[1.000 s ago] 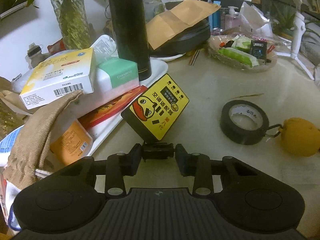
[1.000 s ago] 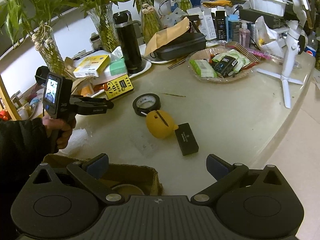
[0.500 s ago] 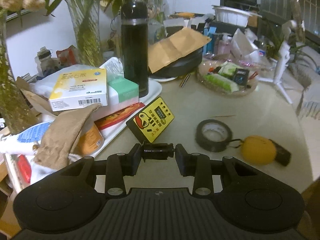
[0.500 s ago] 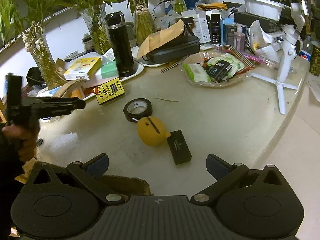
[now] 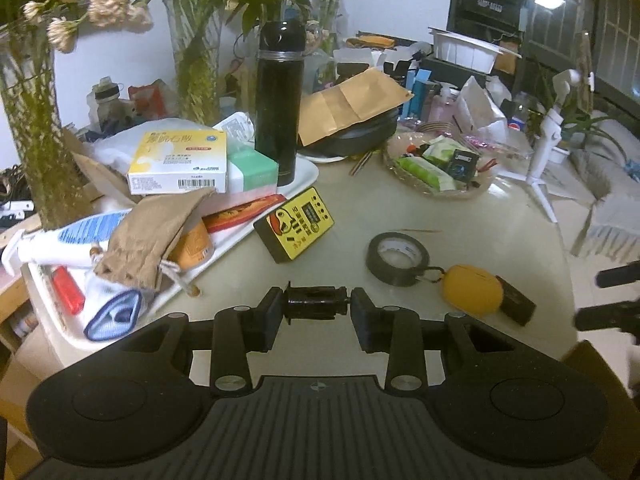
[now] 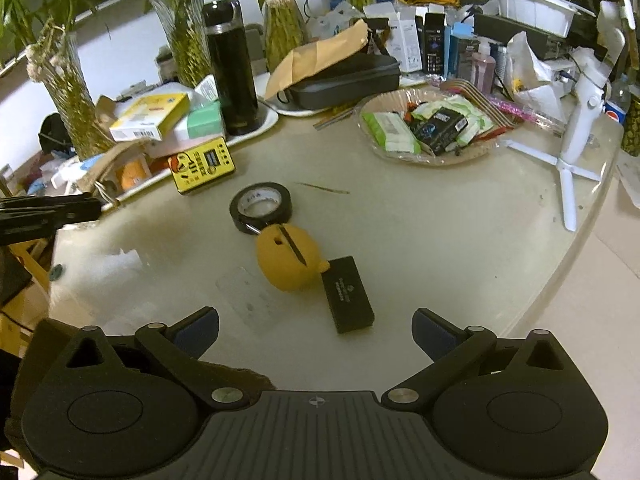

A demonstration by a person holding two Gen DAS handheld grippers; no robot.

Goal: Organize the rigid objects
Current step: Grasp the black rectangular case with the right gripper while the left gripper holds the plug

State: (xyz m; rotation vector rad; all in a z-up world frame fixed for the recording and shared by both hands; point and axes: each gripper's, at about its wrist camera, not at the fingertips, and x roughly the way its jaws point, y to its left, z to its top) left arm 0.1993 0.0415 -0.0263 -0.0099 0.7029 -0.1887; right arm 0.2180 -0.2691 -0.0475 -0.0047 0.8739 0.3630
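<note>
My left gripper (image 5: 317, 307) is shut on a small black cylindrical fitting (image 5: 308, 306), held above the table's near side. Beyond it lie a yellow duck-print box (image 5: 294, 224), a black tape roll (image 5: 397, 258), a yellow round pouch (image 5: 472, 290) and a small black box (image 5: 515, 307). My right gripper (image 6: 316, 332) is open with nothing between its fingers. It hangs just short of the black box (image 6: 347, 294) and the pouch (image 6: 286, 258). The left gripper (image 6: 48, 212) shows at the left edge of the right wrist view.
A white tray (image 5: 304, 172) at the left holds medicine boxes, a cloth pouch and a black thermos (image 5: 279, 100). Glass vases stand behind it. A basket of packets (image 6: 432, 128), a black case under an envelope (image 6: 344, 76) and a white tripod (image 6: 576, 120) crowd the far side.
My left gripper has risen and drawn back from the yellow duck box, still shut on the black fitting. My right gripper has edged closer to the pouch and black box.
</note>
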